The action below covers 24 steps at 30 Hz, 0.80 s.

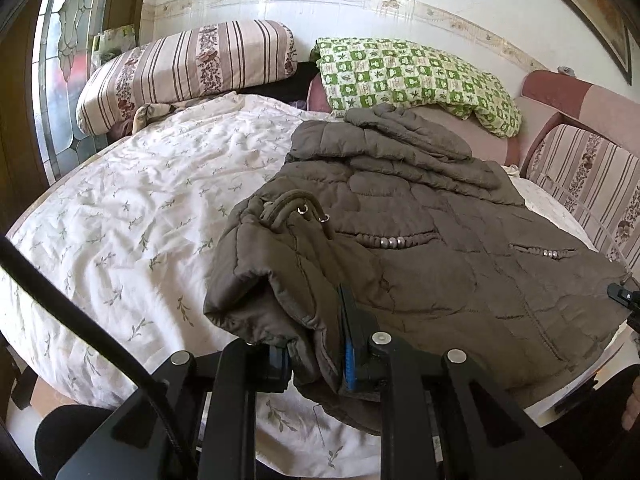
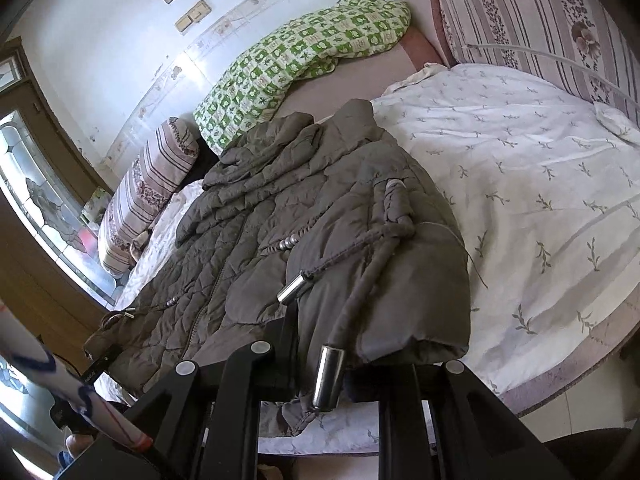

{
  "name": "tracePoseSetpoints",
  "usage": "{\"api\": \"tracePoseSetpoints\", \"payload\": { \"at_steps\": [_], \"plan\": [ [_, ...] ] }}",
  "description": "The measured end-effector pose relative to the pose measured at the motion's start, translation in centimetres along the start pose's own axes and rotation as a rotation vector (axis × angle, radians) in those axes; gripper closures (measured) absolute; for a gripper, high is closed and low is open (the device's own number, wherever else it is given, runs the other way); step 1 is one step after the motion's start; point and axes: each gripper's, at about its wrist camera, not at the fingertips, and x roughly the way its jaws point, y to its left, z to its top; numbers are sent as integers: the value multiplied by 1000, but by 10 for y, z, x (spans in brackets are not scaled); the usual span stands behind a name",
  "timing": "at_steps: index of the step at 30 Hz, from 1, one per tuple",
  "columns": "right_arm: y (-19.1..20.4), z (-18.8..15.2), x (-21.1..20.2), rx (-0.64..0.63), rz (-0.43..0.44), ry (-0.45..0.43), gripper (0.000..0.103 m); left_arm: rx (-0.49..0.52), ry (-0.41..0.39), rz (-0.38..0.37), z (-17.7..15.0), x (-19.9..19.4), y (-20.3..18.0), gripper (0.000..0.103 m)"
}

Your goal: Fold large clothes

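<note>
An olive-brown quilted jacket (image 1: 440, 240) lies on the bed, sleeves folded in, hood toward the pillows. In the left wrist view my left gripper (image 1: 314, 340) is shut on the jacket's near hem corner, with fabric bunched between its fingers (image 1: 348, 320). My right gripper (image 1: 622, 296) shows at the right edge, at the other hem corner. In the right wrist view the jacket (image 2: 280, 200) runs away from the lens. There my right gripper (image 2: 324, 344) is shut on the hem, one finger hidden under cloth. A metal drawstring tip (image 2: 329, 376) hangs over it. The left gripper (image 2: 98, 366) is at the far corner.
A white floral quilt (image 1: 140, 208) covers the round bed. A striped bolster (image 1: 180, 68) and a green checked pillow (image 1: 408, 76) lie by the wall, and a striped headboard (image 2: 540, 20) curves behind. A stained-glass door (image 1: 64, 60) stands at the left. A dark knee (image 1: 68, 432) is below.
</note>
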Motion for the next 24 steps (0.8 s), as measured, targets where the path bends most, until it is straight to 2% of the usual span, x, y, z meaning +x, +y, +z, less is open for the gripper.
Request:
{"api": "tracePoseSetpoints", "payload": {
  "at_steps": [11, 24],
  "plan": [
    [1, 10, -16, -26, 37, -37, 86, -7, -30, -26, 16, -13, 0, 85],
    [22, 45, -21, -85, 78, -83, 86, 11, -89, -62, 56, -20, -7, 85]
  ]
}}
